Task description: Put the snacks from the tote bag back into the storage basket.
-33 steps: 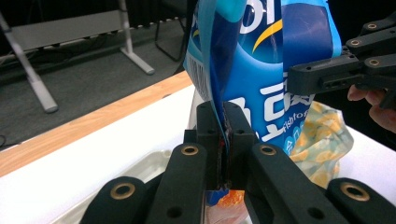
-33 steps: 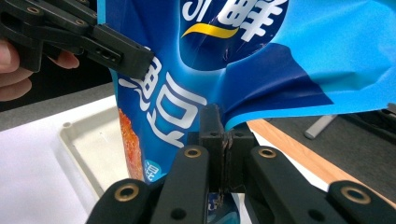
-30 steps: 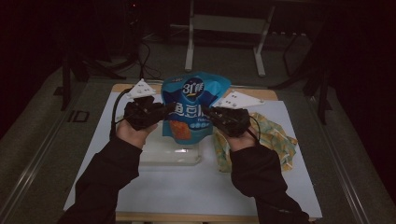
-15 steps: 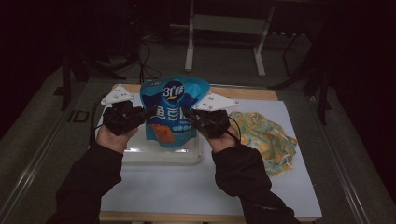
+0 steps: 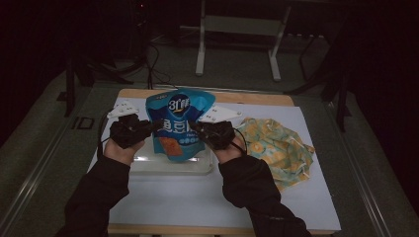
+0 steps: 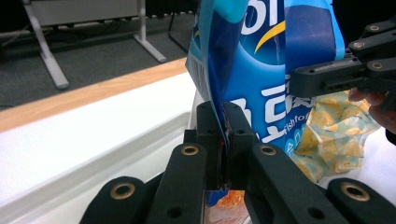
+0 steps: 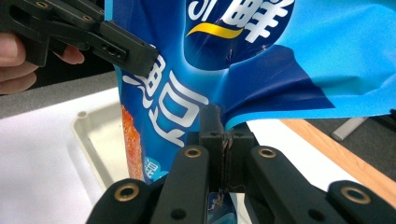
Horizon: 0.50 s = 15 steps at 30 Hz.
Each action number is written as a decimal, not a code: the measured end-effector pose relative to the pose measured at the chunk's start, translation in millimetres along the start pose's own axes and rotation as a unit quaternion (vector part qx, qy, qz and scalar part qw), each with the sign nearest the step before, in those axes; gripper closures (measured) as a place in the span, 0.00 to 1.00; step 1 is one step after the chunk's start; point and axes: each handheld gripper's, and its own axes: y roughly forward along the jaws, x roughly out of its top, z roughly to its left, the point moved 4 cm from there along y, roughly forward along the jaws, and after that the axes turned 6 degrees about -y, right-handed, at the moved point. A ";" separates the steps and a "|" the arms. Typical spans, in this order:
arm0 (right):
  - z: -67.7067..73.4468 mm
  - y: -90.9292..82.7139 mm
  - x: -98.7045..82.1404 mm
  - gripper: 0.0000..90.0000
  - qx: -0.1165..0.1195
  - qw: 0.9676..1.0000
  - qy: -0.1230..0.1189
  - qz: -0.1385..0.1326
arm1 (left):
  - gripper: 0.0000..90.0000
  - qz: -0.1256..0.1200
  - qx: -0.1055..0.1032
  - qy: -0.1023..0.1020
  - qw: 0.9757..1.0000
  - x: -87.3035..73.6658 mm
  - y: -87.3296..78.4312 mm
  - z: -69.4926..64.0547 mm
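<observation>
A blue snack bag [image 5: 179, 123] with white lettering hangs upright between both grippers, above a clear plastic tray [image 5: 170, 164]. My left gripper [image 5: 157, 125] is shut on the bag's left edge, and in the left gripper view [image 6: 224, 122] its jaws pinch the blue foil [image 6: 275, 60]. My right gripper [image 5: 193, 126] is shut on the bag's right edge; the right gripper view [image 7: 225, 135] shows its jaws clamped on the bag [image 7: 224, 56]. Farther off in that view the tray [image 7: 95, 140] lies below the bag.
A yellow and teal patterned cloth bag [image 5: 276, 148] lies on the white mat [image 5: 306, 197] to the right of the tray. Two white cards [image 5: 220, 115] lie behind the grippers. The wooden table edge [image 5: 257, 98] runs along the back.
Both grippers and the blue bag have moved left, from over the patterned cloth bag's side to above the clear tray. Both grips stay shut on the bag.
</observation>
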 end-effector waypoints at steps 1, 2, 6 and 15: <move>0.0 1.4 -2.0 0.99 0.000 1.000 0.000 0.003 | 0.99 0.001 -0.001 0.000 1.000 -2.1 1.7 1.1; 0.1 2.6 -4.1 0.99 -0.001 1.000 -0.001 0.004 | 0.99 0.001 -0.002 -0.001 1.000 -4.1 3.4 1.8; -1.5 7.4 -15.6 0.99 -0.001 1.000 0.003 0.007 | 0.99 0.005 -0.004 -0.005 1.000 -11.8 12.8 4.1; -4.2 13.3 -34.0 0.99 -0.002 1.000 0.007 0.011 | 0.98 0.004 -0.010 -0.008 1.000 -26.2 27.0 8.2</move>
